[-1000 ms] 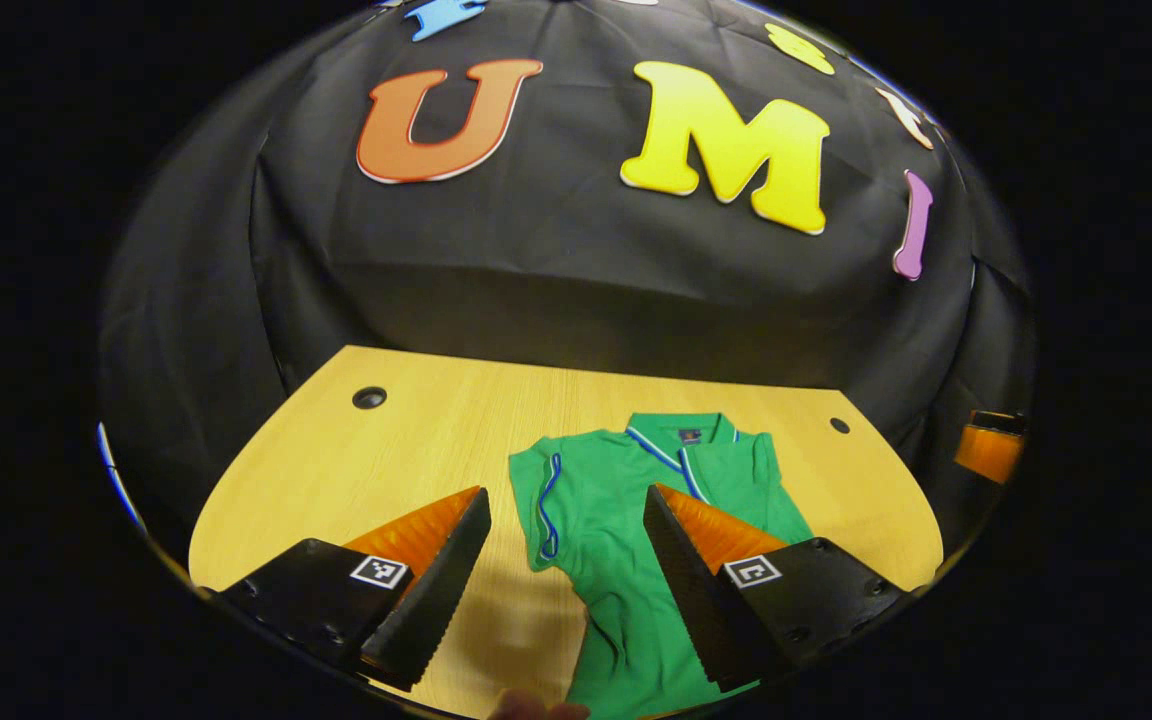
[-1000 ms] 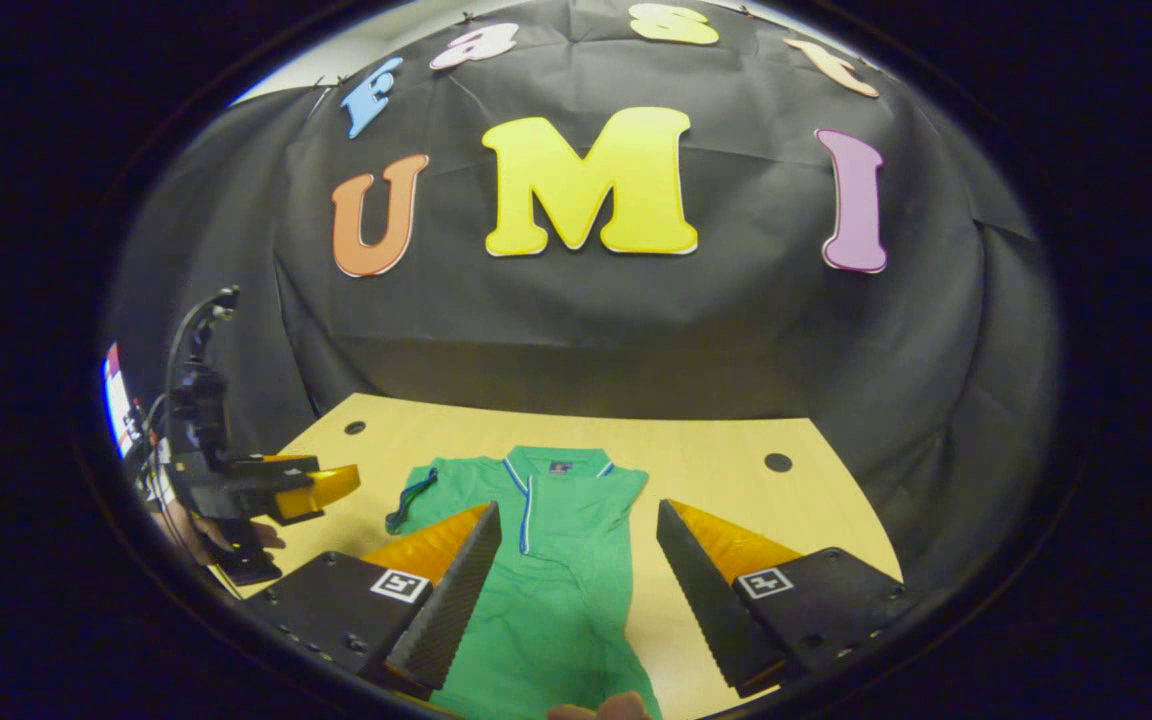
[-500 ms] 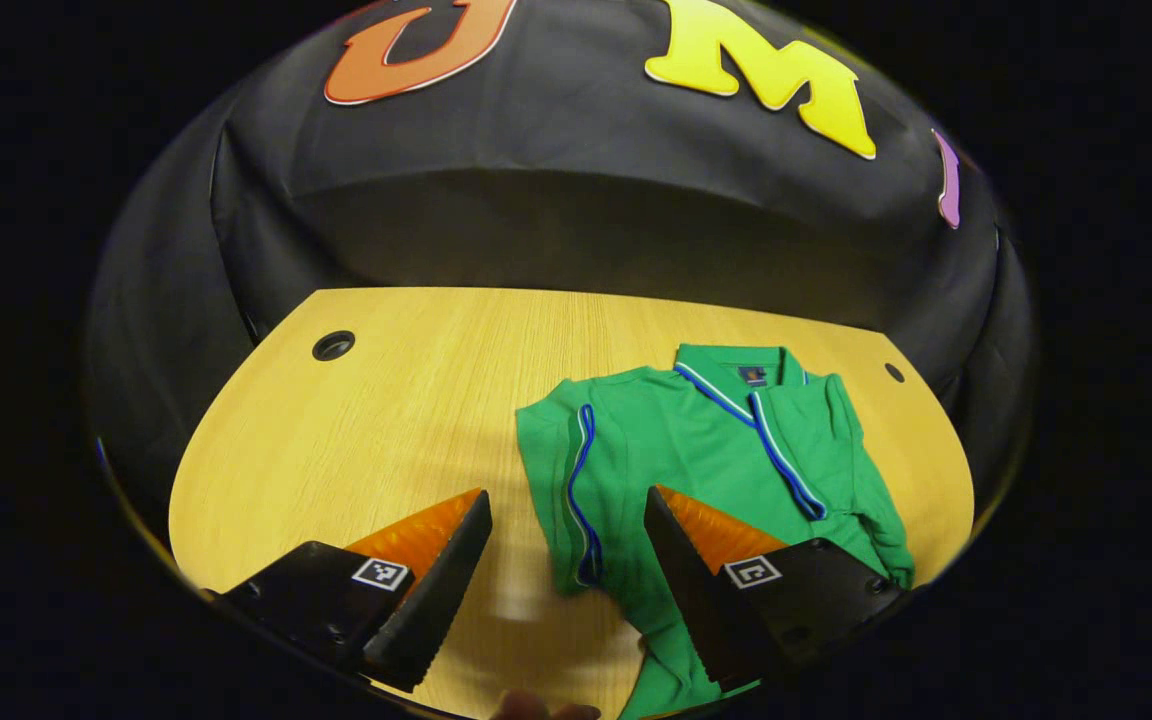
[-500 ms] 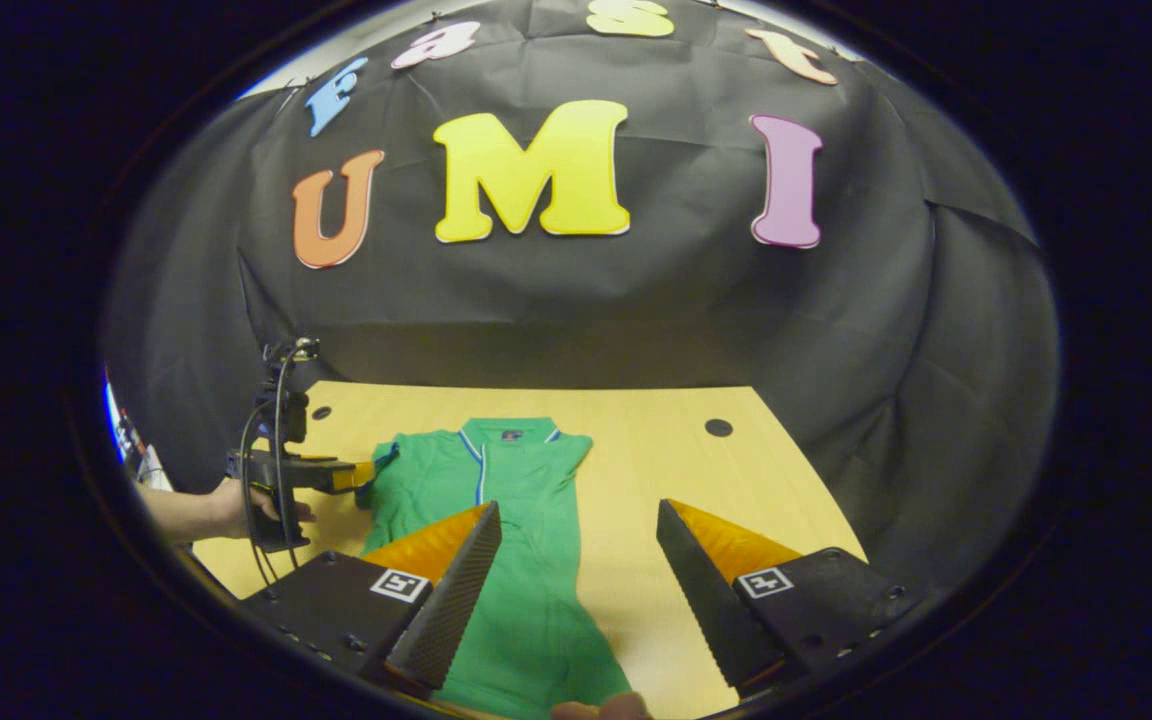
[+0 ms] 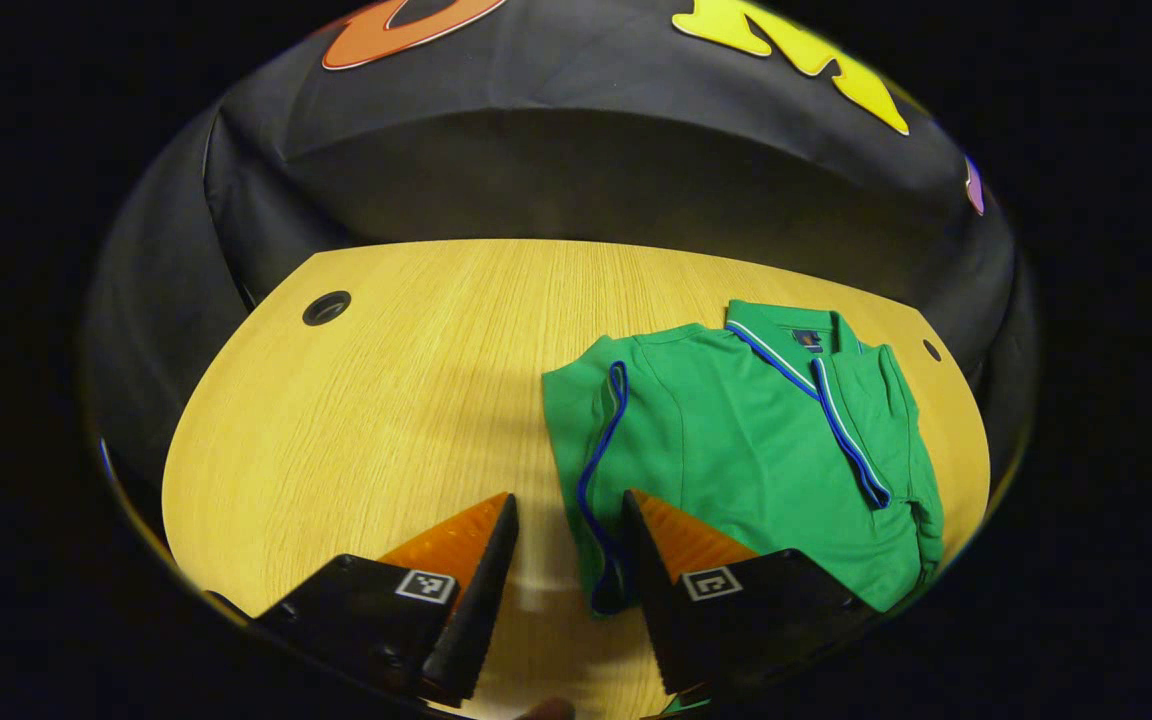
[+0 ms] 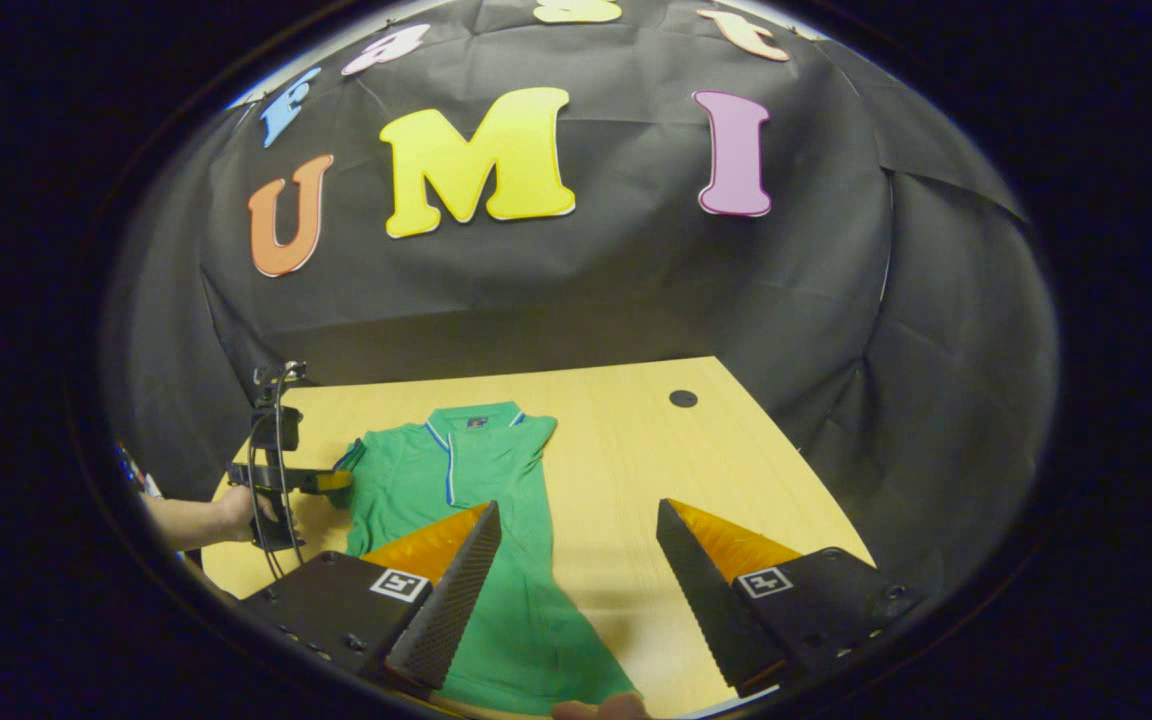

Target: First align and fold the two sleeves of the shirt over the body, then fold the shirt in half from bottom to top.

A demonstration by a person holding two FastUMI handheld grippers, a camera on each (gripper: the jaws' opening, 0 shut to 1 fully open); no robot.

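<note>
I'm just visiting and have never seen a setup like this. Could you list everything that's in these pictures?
shirt: one, green with blue and white trim at collar, placket and sleeve edge; lying on the table, collar toward the wall.
table: one, light wood; under the shirt.
cable holes: two, dark and round; near the table's far corners.
wall: one, black cloth; behind the table.
left claw: one; fingers narrowed around the shirt's blue-trimmed sleeve edge, whether they pinch it I cannot tell. It is also seen from the side in the right gripper view.
right claw: one; open, above the shirt's lower part and bare table.
hand: one, with forearm; holding the left claw.
</note>
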